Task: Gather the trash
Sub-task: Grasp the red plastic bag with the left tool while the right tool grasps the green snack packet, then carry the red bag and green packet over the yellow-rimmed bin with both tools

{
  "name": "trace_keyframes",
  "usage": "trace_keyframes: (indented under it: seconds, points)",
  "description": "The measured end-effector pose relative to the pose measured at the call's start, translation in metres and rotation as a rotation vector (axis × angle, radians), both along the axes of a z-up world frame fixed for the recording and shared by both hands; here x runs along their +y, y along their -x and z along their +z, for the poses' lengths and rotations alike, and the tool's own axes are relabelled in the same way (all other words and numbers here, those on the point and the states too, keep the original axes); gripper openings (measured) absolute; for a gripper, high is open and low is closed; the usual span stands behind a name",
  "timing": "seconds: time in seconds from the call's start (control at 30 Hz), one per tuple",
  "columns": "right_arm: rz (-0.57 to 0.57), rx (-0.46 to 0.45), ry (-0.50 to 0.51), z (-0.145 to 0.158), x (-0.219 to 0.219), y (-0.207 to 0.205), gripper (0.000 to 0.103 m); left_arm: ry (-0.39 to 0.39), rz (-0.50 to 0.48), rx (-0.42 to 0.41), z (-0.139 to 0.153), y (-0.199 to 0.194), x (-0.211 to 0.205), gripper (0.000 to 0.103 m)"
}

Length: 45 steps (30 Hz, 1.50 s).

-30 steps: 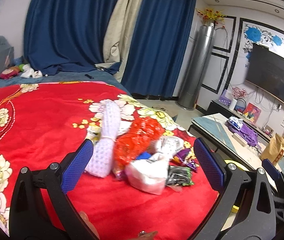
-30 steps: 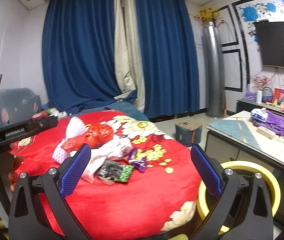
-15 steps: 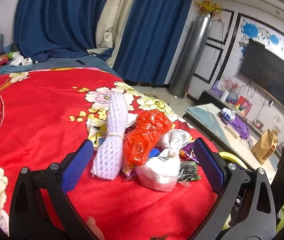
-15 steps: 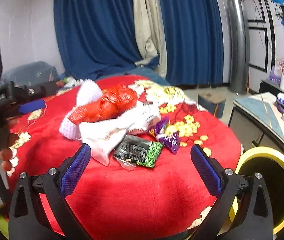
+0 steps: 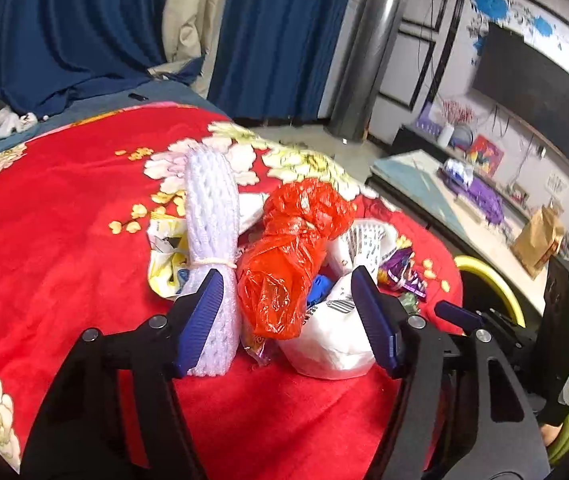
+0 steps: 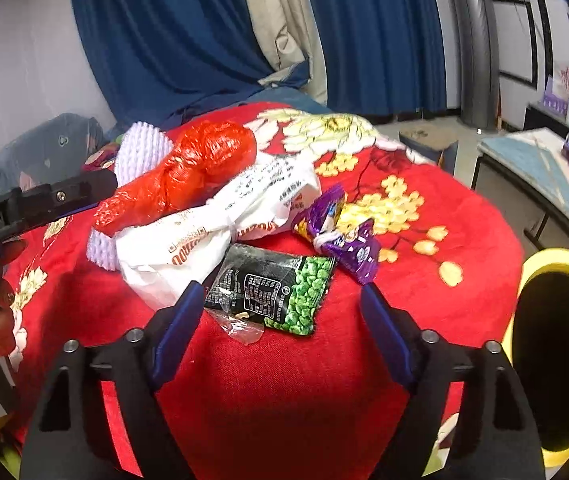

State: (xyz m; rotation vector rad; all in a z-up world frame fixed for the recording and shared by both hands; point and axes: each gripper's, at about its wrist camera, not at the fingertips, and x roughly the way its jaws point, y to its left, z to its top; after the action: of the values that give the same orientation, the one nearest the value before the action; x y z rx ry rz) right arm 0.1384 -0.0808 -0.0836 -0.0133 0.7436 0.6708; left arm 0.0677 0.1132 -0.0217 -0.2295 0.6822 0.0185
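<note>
A pile of trash lies on the red flowered blanket [image 5: 64,240]: a white foam net roll [image 5: 212,216], an orange plastic bag [image 5: 292,256], a white crumpled bag [image 5: 332,336], a purple wrapper [image 6: 344,236] and a black-green snack packet [image 6: 280,292]. My left gripper [image 5: 288,316] is open, its fingers on either side of the orange bag and white bag. My right gripper [image 6: 280,328] is open, just in front of the snack packet. The orange bag [image 6: 188,172] and white bag [image 6: 212,224] also show in the right wrist view.
A yellow-rimmed bin [image 6: 556,344] stands at the blanket's right edge. A low table [image 5: 464,208] with purple items and a paper bag [image 5: 536,240] is further right. Blue curtains [image 5: 84,20] hang behind. The left gripper shows at the left in the right wrist view [image 6: 24,212].
Both grippers moved forward, closer to the pile. The left gripper's fingers now flank the orange bag and stand closer together; the right gripper's fingers now reach the snack packet.
</note>
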Motion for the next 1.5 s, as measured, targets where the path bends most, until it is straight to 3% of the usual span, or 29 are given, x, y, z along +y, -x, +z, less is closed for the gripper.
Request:
trace_keyframes:
  seconds: [0.2, 0.27, 0.33, 0.47, 1.03, 1.5]
  points:
    - [0.001, 0.103, -0.030, -0.017, -0.001, -0.009, 0.056, -0.010, 0.001, 0.047, -0.012, -0.011, -0.004, 0.052]
    - [0.007, 0.094, -0.039, -0.018, -0.002, -0.009, 0.040, -0.013, 0.009, 0.048, -0.015, -0.010, -0.005, 0.039]
    - [0.011, 0.089, -0.044, -0.017, -0.005, -0.008, 0.033, 0.008, 0.020, 0.050, -0.019, -0.009, -0.003, 0.022]
    - [0.022, 0.084, -0.062, -0.016, -0.011, -0.004, 0.021, 0.038, 0.038, 0.054, -0.024, -0.007, 0.004, 0.009]
    - [0.041, -0.108, -0.082, 0.027, -0.034, 0.027, 0.013, 0.046, -0.021, -0.137, 0.027, 0.024, -0.012, 0.004]
    - [-0.045, -0.172, -0.144, 0.054, -0.076, 0.024, 0.013, 0.019, -0.100, -0.174, 0.044, 0.021, -0.053, 0.004]
